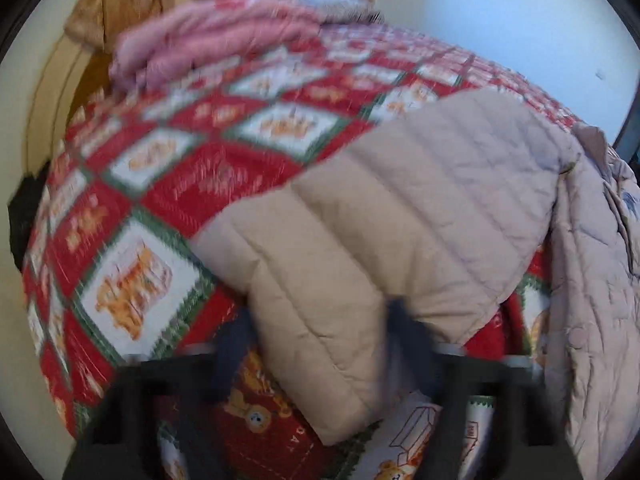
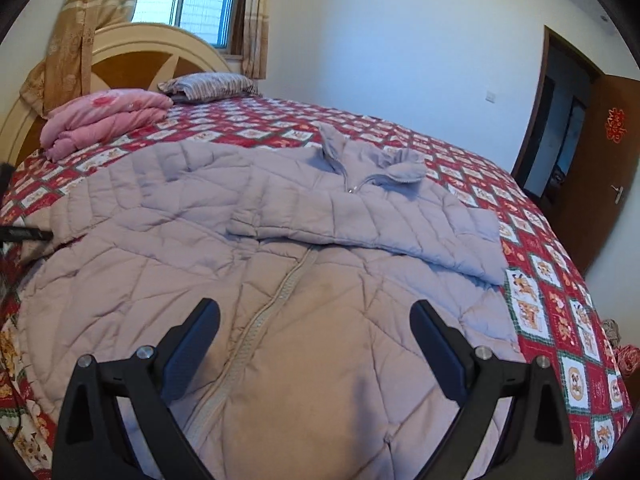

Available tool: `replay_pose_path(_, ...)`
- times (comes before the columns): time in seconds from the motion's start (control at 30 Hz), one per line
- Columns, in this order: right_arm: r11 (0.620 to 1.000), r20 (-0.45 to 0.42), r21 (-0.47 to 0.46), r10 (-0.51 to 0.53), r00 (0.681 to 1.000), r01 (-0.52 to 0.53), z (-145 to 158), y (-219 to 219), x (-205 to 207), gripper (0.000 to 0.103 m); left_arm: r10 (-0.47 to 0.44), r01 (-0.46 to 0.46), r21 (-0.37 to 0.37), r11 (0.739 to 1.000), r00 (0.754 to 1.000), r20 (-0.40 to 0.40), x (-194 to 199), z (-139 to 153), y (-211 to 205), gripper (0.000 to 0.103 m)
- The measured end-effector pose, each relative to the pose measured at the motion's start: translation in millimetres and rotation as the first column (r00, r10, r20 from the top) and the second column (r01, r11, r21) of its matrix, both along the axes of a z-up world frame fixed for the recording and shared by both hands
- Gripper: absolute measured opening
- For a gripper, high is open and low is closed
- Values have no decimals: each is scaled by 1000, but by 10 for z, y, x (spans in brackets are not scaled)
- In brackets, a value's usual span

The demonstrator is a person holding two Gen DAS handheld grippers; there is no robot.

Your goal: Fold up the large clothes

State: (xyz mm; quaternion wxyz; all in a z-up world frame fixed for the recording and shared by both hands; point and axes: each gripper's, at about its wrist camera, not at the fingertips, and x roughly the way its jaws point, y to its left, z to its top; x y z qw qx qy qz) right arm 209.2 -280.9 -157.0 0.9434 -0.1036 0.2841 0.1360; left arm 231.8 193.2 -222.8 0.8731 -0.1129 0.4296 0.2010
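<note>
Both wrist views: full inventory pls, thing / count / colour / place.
puffer jacket: 1, pale lilac-beige, spread front-up on the bed, one sleeve folded across the chest
jacket sleeve: 1, same colour, stretched out over the bedspread, its cuff end between the left fingers
bedspread: 1, red, white and green patchwork, covering the bed
pink quilt: 1, pink, folded by the headboard
pillow: 1, striped grey, at the headboard
headboard: 1, cream and brown
curtains: tan, either side of the window
door: 1, brown, open
left gripper: black, closed on the sleeve
right gripper: black, open above the jacket
</note>
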Motion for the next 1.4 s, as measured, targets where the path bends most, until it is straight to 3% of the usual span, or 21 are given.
replay_pose_path(0.03,1000,4,10,-9,1000,9,14,-30,-21,98,-17,17,-8,1000,1000,9,2,37,-13,12)
replay_pose_path(0.17,997,9,53,-65,998,64,37,-175,-65,98,-6,-5,107,994,994,106,-98,461,-57,11)
replay_pose_path(0.33,986,-14,109,-123,992,124,42,-376,-60,99,-16,-38,217,976,970,241,-90,1130,-57,10)
replay_pose_path(0.43,977,-25,150,-149,988,151,45,-484,-52,99,-75,-17,276,961,945,319,-5,1563,-245,10)
replay_pose_path(0.57,965,-42,190,-175,984,180,26,-623,-43,99,-213,72,346,935,897,388,178,2018,-802,10)
replay_pose_path(0.77,951,-68,221,-206,976,216,-32,-869,-78,99,-414,242,413,878,816,403,461,2203,-1900,10)
replay_pose_path(0.97,929,-84,244,-265,961,277,-72,-1189,-131,98,-557,406,412,816,743,371,633,1941,-2846,12)
replay_pose_path(1.03,920,-99,252,-284,954,300,-113,-1318,-130,99,-596,452,415,789,727,341,673,1839,-3077,22)
replay_pose_path(1.1,912,-126,257,-297,946,321,-171,-1419,-112,99,-614,455,457,765,728,303,699,1714,-3338,56)
replay_pose_path(1.13,905,-142,262,-308,941,336,-202,-1470,-99,99,-615,445,471,762,726,308,682,1691,-3414,81)
replay_pose_path(1.17,897,-157,268,-318,935,350,-228,-1518,-87,99,-621,428,494,757,708,337,610,1661,-3460,91)
replay_pose_path(1.27,882,-181,285,-336,924,376,-255,-1603,-79,98,-642,415,537,735,680,354,480,1616,-3482,96)
replay_pose_path(1.3,879,-183,289,-338,923,379,-250,-1616,-75,98,-643,412,544,731,684,345,466,1589,-3431,96)
replay_pose_path(1.4,871,-190,311,-335,923,380,-208,-1613,-36,98,-617,400,526,751,710,340,571,1503,-3194,97)
